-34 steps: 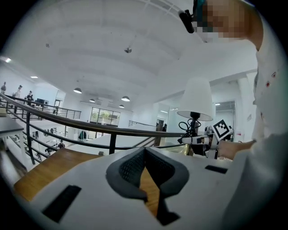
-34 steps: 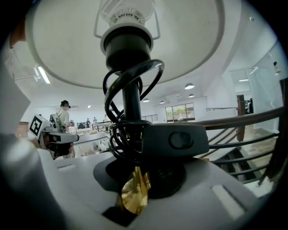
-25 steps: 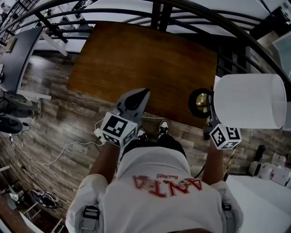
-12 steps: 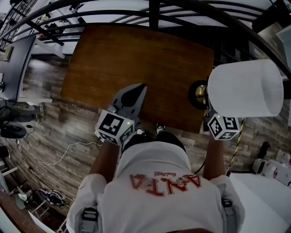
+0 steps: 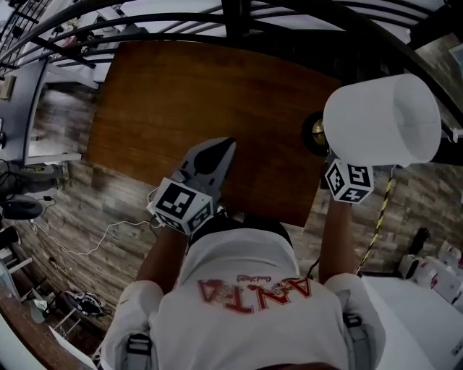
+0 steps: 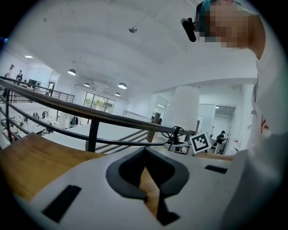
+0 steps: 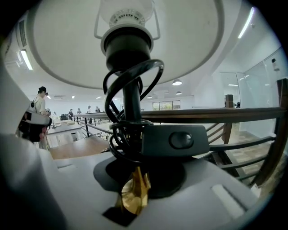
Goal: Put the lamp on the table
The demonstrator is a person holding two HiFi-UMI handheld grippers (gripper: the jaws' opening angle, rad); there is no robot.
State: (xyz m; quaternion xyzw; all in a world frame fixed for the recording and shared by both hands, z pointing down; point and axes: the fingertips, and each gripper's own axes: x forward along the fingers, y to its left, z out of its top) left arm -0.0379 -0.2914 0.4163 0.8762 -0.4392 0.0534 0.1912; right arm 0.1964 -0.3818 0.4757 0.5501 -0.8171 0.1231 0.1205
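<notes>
Your left gripper (image 5: 225, 145) was pressed together and empty over the wooden table's (image 5: 181, 94) near edge. Your right gripper (image 5: 331, 156) pinched the lamp (image 5: 380, 119) by its brass stem, its base at the table's right edge and its white shade leaning past that edge. Plank floor (image 5: 87, 209) lay below, and a black railing (image 5: 289, 14) ran beyond.

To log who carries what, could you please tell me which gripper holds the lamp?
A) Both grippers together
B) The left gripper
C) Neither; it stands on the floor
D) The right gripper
D: the right gripper is clamped low on the lamp, with the white shade above it, while the left gripper has its jaws together with nothing between them.
</notes>
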